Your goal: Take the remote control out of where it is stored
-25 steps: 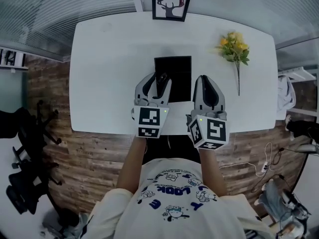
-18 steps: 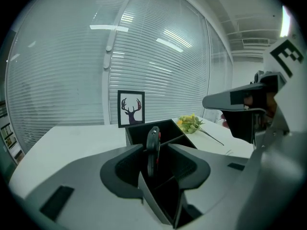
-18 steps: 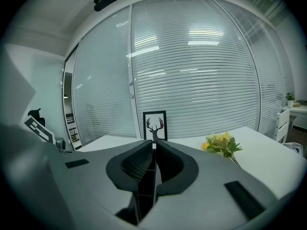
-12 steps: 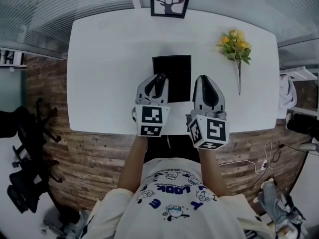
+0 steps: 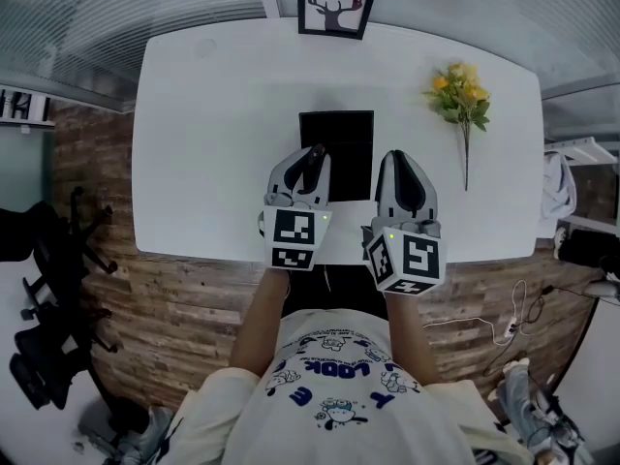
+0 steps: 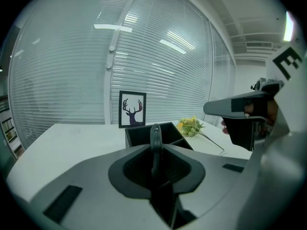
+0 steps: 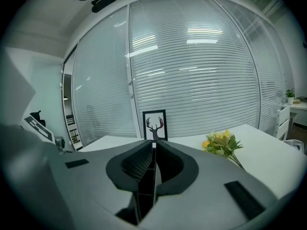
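A black open storage box (image 5: 351, 136) stands in the middle of the white table (image 5: 213, 124). A slim dark remote control (image 5: 314, 160) sticks up from the box's near left corner. My left gripper (image 5: 311, 155) reaches over that corner. Its jaws have just been closing, and their pads now press on the remote. In the left gripper view the remote (image 6: 155, 139) stands upright in my left gripper (image 6: 156, 151), with the box (image 6: 142, 134) behind it. My right gripper (image 5: 402, 155) hovers at the box's right side, shut and empty, and shows the same way in its own view (image 7: 154, 145).
A framed deer picture (image 5: 336, 4) leans at the table's far edge. A bunch of yellow flowers (image 5: 457, 92) lies at the right. A window wall with blinds (image 7: 192, 71) runs behind the table. Black office chairs (image 5: 44, 298) stand on the floor at the left.
The left gripper's jaws have gone from wide apart to closed on the remote. Both hands have stayed where they were.
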A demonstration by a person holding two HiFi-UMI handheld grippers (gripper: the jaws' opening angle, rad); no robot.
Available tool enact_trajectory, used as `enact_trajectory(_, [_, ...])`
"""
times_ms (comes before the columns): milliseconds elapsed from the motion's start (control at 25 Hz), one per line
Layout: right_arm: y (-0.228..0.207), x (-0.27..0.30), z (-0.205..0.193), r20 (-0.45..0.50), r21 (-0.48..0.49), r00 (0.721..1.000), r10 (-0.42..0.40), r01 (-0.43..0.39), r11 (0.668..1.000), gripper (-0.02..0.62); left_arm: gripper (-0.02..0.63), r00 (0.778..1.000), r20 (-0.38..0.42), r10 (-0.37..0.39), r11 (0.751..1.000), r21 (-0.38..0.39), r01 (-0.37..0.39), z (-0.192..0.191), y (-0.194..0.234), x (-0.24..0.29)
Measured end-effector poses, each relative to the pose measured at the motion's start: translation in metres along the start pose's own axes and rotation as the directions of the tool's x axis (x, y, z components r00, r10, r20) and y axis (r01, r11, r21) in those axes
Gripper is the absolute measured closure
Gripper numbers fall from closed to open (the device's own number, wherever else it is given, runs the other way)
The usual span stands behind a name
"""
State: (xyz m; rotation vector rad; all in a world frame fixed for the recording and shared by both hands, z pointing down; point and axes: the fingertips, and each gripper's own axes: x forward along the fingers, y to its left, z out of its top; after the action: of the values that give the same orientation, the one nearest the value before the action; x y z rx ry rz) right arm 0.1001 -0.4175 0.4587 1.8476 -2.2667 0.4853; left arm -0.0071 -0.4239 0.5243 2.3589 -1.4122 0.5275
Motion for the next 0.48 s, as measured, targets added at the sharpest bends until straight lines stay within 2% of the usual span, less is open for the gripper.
enact_trajectory(240, [0.002, -0.004, 0.009, 0.019, -0.009, 1.0, 0.013, -0.013, 1.0, 0.551, 0.535, 0.999, 0.051, 0.016, 1.0, 0.016, -0.016, 0.026, -0.001, -0.016])
enact_trajectory(480, [0.01, -0.012, 0.022, 0.049, -0.022, 0.998, 0.036, -0.035, 0.999, 0.551, 0.535, 0.993, 0.117, 0.03, 1.0, -0.003, -0.03, 0.054, -0.003, -0.039])
